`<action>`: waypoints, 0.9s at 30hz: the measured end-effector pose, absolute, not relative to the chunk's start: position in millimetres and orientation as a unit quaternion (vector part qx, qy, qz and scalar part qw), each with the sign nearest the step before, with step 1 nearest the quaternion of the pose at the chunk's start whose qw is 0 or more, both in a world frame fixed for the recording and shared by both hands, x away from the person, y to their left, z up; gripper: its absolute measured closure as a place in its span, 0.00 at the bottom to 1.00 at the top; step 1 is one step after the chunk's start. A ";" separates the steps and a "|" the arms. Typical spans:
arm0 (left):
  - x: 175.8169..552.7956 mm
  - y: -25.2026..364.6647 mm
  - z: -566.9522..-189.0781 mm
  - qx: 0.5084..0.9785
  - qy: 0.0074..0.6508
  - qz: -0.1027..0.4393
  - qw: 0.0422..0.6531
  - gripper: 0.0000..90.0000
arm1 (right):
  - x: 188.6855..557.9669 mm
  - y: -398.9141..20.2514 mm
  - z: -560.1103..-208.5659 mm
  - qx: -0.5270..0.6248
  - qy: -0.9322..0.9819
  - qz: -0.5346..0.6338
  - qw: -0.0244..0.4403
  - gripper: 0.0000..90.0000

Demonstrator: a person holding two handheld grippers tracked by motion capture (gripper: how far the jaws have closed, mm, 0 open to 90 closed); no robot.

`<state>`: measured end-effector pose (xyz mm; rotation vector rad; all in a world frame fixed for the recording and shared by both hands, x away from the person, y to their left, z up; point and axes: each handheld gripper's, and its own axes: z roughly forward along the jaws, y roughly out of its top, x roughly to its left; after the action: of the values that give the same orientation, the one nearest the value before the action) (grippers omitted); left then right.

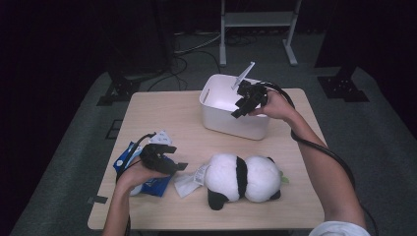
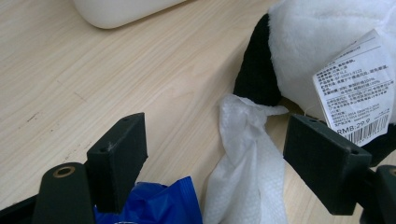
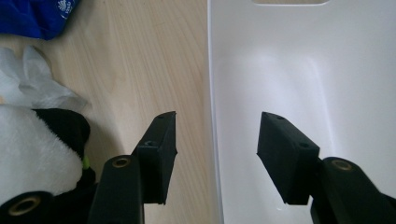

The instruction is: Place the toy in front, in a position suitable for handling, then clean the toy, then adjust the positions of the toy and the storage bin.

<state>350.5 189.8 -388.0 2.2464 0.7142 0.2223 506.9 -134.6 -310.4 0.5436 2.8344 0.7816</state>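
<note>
both hands apart: right gripper point(image 1: 244, 104) (jaws parted) straddles bin point(image 1: 216, 115) wall.

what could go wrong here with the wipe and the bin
1. The left gripper stands open around the white wipe, with the blue packet just below; closing could pinch the packet too.
2. The wipe touches the panda plush and its tag, so lifting might snag them.
3. The right gripper straddles the white bin wall and could knock or tip it.
</note>
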 end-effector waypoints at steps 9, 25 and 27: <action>350.8 188.6 -387.2 0.878 0.277 0.088 0.379 0.22 | 505.8 -132.7 -311.8 0.178 0.945 0.263 0.074 0.49; 348.3 193.2 -384.8 0.876 0.280 0.091 0.382 0.22 | 506.9 -127.2 -323.4 0.164 0.954 0.244 0.065 0.73; 348.5 193.3 -385.3 0.876 0.280 0.091 0.381 0.22 | 506.7 -127.3 -324.5 0.163 0.954 0.245 0.061 0.76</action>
<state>348.5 193.3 -385.3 2.2372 0.7152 0.2330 506.7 -127.3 -324.5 0.4931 2.8850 0.7422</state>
